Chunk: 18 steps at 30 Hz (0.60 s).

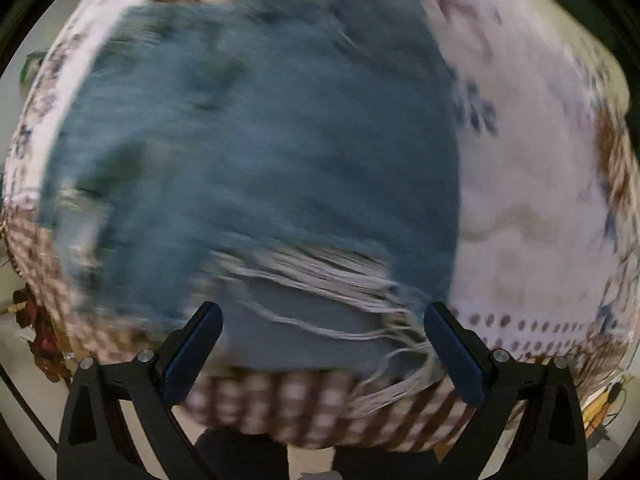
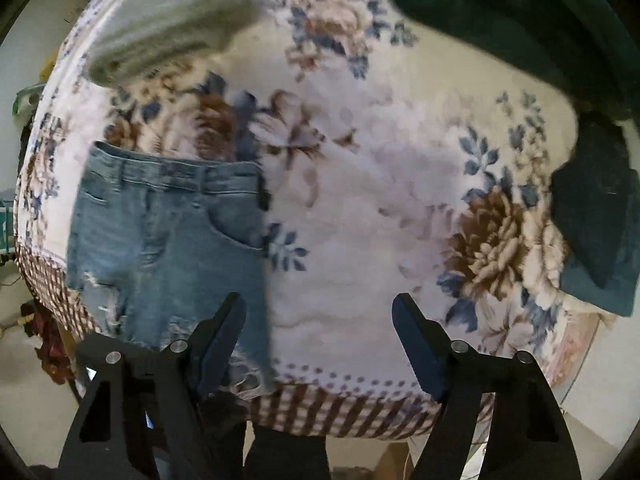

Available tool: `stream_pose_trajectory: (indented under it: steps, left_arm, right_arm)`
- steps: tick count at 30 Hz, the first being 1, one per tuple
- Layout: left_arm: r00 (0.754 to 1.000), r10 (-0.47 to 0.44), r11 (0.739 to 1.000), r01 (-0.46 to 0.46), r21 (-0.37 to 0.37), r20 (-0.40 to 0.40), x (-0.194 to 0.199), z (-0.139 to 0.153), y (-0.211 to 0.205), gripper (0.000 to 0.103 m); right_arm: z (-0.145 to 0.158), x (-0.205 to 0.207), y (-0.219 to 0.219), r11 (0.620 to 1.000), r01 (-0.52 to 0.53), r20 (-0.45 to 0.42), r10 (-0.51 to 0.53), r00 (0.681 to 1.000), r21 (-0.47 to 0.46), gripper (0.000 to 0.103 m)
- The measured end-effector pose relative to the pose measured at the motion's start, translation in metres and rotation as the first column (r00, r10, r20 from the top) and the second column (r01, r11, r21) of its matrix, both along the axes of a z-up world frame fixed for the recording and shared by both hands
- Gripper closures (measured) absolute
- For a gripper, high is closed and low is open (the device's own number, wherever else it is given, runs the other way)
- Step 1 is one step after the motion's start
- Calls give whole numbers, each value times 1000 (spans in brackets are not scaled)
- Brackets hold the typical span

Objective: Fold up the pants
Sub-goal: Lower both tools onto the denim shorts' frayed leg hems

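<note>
Blue denim shorts (image 2: 168, 240) with frayed, ripped hems lie flat on a floral cloth (image 2: 360, 208), waistband at the far side, hems near the front edge. In the left wrist view the shorts (image 1: 256, 160) fill the frame, blurred, with white fringe threads between the fingers. My left gripper (image 1: 322, 322) is open just above the frayed hem and holds nothing. My right gripper (image 2: 318, 316) is open and empty above the cloth, right of the shorts; its left finger (image 2: 218, 340) overlaps the shorts' right hem corner.
A grey folded garment (image 2: 168, 20) lies at the far left of the cloth. Dark green clothing (image 2: 520, 20) lies at the far right, with a darker folded piece (image 2: 592, 208) at the right edge. The checked cloth border (image 2: 340, 412) hangs over the front edge.
</note>
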<state>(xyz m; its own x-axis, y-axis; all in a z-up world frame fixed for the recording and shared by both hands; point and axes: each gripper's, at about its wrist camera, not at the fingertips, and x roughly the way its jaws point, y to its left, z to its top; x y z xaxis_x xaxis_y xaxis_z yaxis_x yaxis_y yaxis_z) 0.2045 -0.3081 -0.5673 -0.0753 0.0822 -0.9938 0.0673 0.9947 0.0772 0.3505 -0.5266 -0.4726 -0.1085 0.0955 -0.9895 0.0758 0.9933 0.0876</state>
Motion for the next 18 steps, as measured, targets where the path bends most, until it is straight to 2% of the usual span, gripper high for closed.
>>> stream_pose_trajectory:
  steps: [3,6,7,8,9,10,11,13,17,18]
  left_arm:
    - [998,-23,1000,23,-9,-50,-14,-26,-26,2]
    - [999,-24,1000,25,14,-37,-20,-29,-33,18]
    - [1000,-9,1000,9,-1,-18,-20,-24,-30,31]
    - [1000,1,1000,-1,-12,-1,-20,-22,-29,48]
    - [1000,12,1000,-12,-19,10,-19,-16,-25,59]
    - [1000,23,999,-22,-30,21,-17,-8,-20,80]
    - [999,33,998,-32,-47,27,-16,-2,-15,92]
    - [998,58,996,-55,-76,33,-16,12,-4,96]
    - [993,94,993,-88,-83,75,-22,35,18,99]
    - [991,102,992,-94,-84,89,-24,42,22,99]
  right_arm:
    - [-33,6,-1,999,8,-44,-7,999,37,25]
    - [-56,13,14,997,-5,-70,10,997,82,25]
    - [-63,17,21,995,-13,-75,20,997,98,25]
    - [-70,21,28,993,-22,-80,32,996,120,25]
    - [-78,26,36,990,-28,-82,40,996,137,25]
    - [-84,30,42,988,-35,-87,48,995,150,25]
    - [-92,35,50,985,-42,-94,58,994,165,25]
    - [-110,47,63,981,-32,-111,54,992,191,25]
    - [-142,67,85,969,21,-152,17,988,245,26]
    - [-145,68,90,968,26,-152,12,988,248,42]
